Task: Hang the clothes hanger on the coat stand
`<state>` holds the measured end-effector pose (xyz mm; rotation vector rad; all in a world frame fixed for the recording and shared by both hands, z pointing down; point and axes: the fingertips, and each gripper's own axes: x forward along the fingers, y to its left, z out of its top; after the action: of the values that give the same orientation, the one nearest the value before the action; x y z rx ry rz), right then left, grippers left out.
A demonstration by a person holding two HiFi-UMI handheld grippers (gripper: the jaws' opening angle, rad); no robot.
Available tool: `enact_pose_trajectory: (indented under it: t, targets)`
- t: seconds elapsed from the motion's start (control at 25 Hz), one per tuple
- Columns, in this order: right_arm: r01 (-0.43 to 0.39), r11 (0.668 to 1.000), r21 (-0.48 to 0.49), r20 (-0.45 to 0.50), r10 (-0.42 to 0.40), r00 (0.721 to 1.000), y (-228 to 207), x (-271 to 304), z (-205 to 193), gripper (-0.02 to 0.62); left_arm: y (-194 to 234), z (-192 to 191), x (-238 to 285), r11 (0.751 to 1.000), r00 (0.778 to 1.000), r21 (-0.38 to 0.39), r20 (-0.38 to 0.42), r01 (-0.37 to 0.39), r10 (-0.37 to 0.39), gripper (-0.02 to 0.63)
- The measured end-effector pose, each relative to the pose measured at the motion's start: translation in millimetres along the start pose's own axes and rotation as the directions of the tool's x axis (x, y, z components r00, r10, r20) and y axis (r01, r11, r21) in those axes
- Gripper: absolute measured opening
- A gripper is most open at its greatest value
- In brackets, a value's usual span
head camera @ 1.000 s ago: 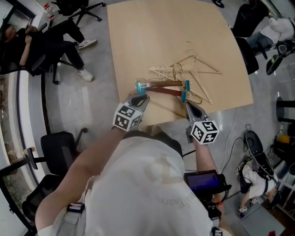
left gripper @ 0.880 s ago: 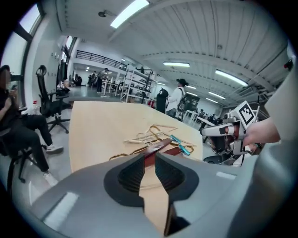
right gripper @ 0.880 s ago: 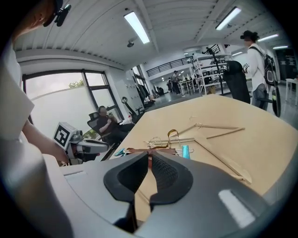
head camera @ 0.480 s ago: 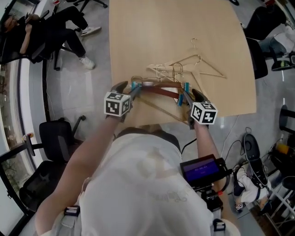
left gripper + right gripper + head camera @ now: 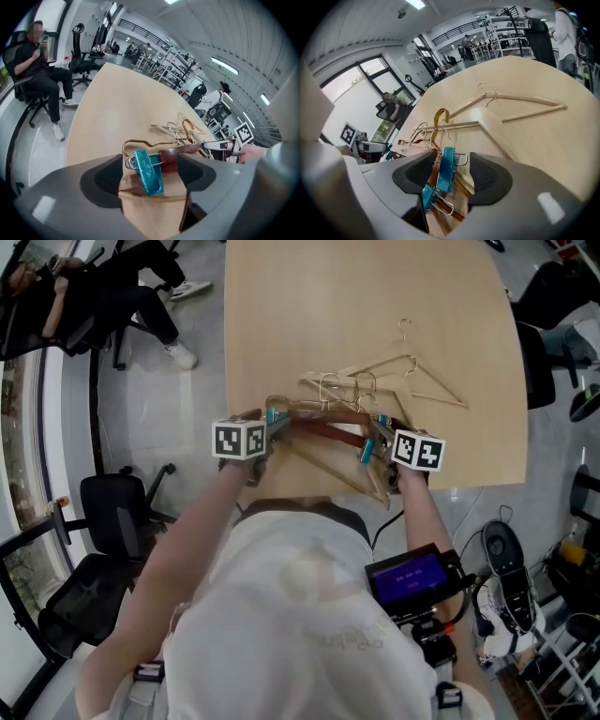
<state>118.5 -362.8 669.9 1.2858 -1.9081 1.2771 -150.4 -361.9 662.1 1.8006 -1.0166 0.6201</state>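
A dark brown hanger [image 5: 323,427] with a gold hook lies on the wooden table [image 5: 309,296], a teal clip at each end. My left gripper [image 5: 270,424] has just been opening; it stands open around the left teal clip [image 5: 149,171], with a gap on both sides. My right gripper [image 5: 377,439] has also just been opening and stands open around the right teal clip [image 5: 446,168], its pads apart from it. In the left gripper view the hanger's brown bar [image 5: 171,157] runs right toward the other gripper. No coat stand is clearly in view.
Several pale wooden and wire hangers [image 5: 412,381] lie tangled just beyond the brown one. Office chairs [image 5: 112,512] stand left of the table, and a seated person [image 5: 56,296] is at the far left. Cables and gear [image 5: 506,549] lie on the floor at right.
Both grippers have moved from the table's near edge forward and down to the brown hanger's ends. Their jaws, shut before, now stand wide around the teal clips.
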Motion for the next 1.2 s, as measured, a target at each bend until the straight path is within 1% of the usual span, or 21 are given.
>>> enact_pose_trajectory:
  t: [0.08,0.2,0.24,0.44,0.56,0.72,0.84,0.92,1.04,1.12,1.2]
  targets:
    - [-0.023,0.999,0.024,-0.014,0.023,1.000,1,3,-1,0.238,-2,-2,4,1.000,1.000,-0.013,-0.020,0.005,-0.006,0.364]
    - [-0.059,0.996,0.068,-0.008,0.060,0.998,1,6,1,0.223,0,-4,8,1.000,1.000,-0.032,-0.029,-0.001,0.000,0.343]
    - [-0.064,0.995,0.071,-0.006,0.064,0.998,0,6,1,0.219,1,-5,9,0.999,1.000,-0.034,-0.030,-0.003,0.002,0.330]
    - [-0.056,0.997,0.044,0.004,0.056,0.998,2,2,2,0.206,1,-5,8,0.999,1.000,-0.032,-0.021,-0.011,0.010,0.319]
    - [-0.053,0.998,0.027,0.025,0.052,0.998,6,-5,4,0.203,0,-1,2,1.000,1.000,-0.011,0.016,-0.023,0.024,0.315]
    - [-0.059,0.998,0.003,0.073,0.059,0.996,15,-16,9,0.201,-4,13,-14,0.999,0.995,0.024,0.090,-0.046,0.044,0.298]
    - [-0.064,0.998,-0.016,0.113,0.065,0.991,23,-24,11,0.201,-6,18,-23,0.998,0.990,0.039,0.138,-0.042,0.037,0.285]
    - [-0.060,0.998,-0.030,0.140,0.063,0.988,25,-29,12,0.202,-8,19,-25,0.997,0.987,0.063,0.156,-0.036,0.026,0.282]
    - [-0.054,0.998,-0.038,0.149,0.059,0.987,24,-31,8,0.202,-10,14,-23,0.996,0.991,0.090,0.137,-0.002,-0.011,0.281]
    - [-0.054,0.998,-0.031,0.137,0.058,0.989,20,-29,2,0.202,-9,6,-18,0.996,0.994,0.083,0.097,0.036,-0.044,0.281]
    - [-0.051,0.998,-0.038,0.134,0.055,0.989,18,-28,-2,0.196,-7,-4,-11,0.995,0.997,0.085,0.054,0.054,-0.059,0.281]
